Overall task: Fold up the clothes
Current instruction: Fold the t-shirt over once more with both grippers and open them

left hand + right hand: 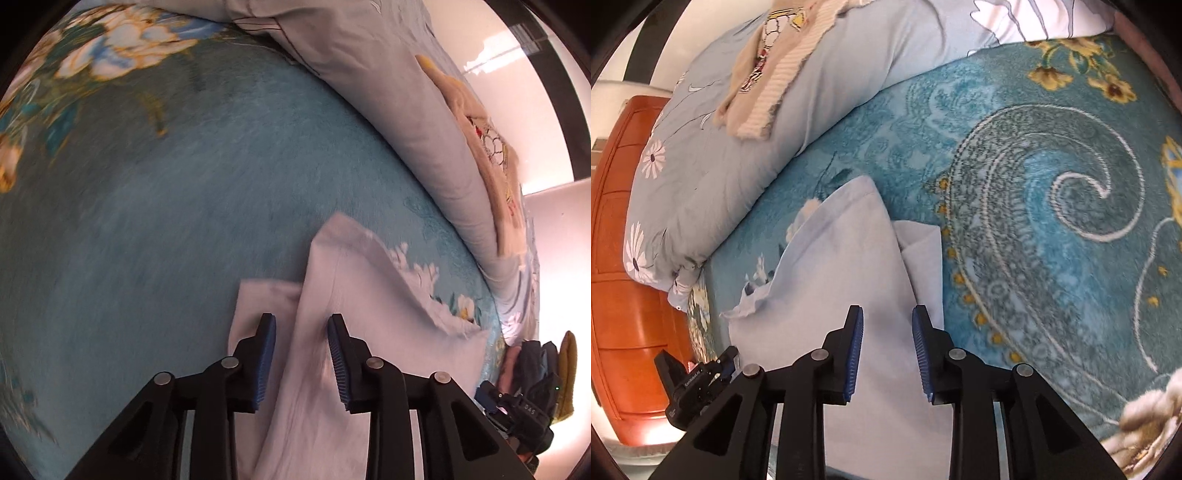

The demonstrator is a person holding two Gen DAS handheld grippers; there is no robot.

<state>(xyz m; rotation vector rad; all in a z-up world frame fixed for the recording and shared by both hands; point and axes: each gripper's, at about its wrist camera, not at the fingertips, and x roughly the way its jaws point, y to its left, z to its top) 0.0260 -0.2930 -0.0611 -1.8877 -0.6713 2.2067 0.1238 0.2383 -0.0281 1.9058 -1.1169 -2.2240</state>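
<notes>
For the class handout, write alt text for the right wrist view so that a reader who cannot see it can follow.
Open black tongs with blue pads hover over a pale lilac garment lying partly folded on a teal paisley blanket. Behind lies a light blue daisy-print duvet with a beige knit sweater on top.

The left gripper points steeply down, its two black fingers ending in blue ribbed pads that stand apart with a clear gap. The pads press on nothing. The right gripper is tilted down the same way, its blue pads also parted and gripping nothing. In the right wrist view the left gripper shows at the lower left edge; in the left wrist view the right one sits at the lower right edge, too small and blurred there to read its jaws.
</notes>
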